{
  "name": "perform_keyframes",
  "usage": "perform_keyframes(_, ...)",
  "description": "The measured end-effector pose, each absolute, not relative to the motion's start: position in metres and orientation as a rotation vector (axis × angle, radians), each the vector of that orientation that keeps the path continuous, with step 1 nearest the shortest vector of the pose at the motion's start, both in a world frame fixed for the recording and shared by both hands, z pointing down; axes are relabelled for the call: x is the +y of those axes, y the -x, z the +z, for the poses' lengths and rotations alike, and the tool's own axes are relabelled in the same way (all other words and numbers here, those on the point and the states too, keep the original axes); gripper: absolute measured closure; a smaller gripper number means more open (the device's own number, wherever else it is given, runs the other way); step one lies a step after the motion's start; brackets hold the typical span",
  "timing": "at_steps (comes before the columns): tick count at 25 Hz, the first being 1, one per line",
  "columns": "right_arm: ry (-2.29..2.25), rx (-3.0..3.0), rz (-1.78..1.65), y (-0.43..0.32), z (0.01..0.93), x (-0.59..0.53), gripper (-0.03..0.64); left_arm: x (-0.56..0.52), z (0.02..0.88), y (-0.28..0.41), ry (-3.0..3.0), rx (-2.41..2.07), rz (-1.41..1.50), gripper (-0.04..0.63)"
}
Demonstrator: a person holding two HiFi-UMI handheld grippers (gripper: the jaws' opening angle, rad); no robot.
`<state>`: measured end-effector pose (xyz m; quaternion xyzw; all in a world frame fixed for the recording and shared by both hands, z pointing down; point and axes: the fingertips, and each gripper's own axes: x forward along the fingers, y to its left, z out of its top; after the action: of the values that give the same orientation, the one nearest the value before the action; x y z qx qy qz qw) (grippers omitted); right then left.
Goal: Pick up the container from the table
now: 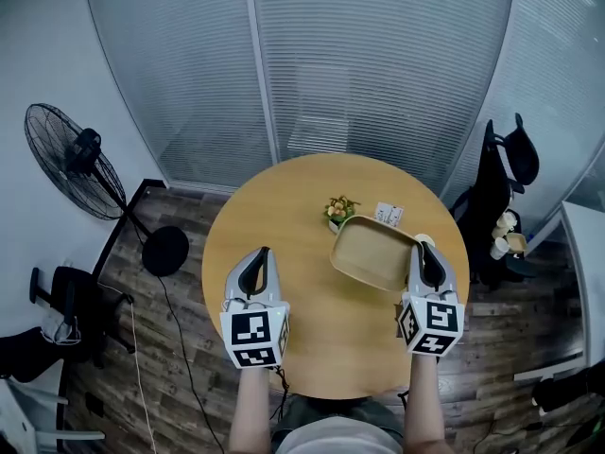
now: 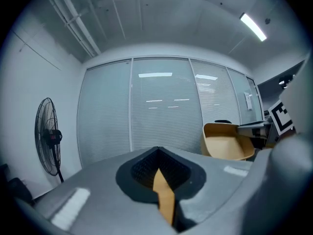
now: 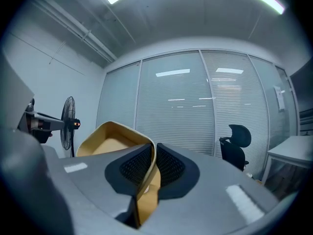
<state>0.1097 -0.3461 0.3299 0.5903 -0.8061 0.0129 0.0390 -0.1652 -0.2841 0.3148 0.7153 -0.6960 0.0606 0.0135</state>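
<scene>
Over table (image 1: 312,334), container (image 1: 371,252) tilted, opening toward left gripper (image 1: 259,253)

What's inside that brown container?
Nothing that I can see: the container shows only its bare tan bottom. The right gripper pinches one wall and covers that corner, so a bit there stays hidden.

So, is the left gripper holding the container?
No, the container is pinched by its wall in the jaws of the right gripper; the left gripper is apart from it.
</scene>
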Motion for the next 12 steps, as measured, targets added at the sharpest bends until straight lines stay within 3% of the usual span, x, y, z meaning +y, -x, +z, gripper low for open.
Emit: perform_keyframes(12,-1.806,-2.467,0.042,-0.1118,0.3348,-0.3426,0.56,-0.2821,0.3146,0.165,-2.231,-2.181,0.191,0.594)
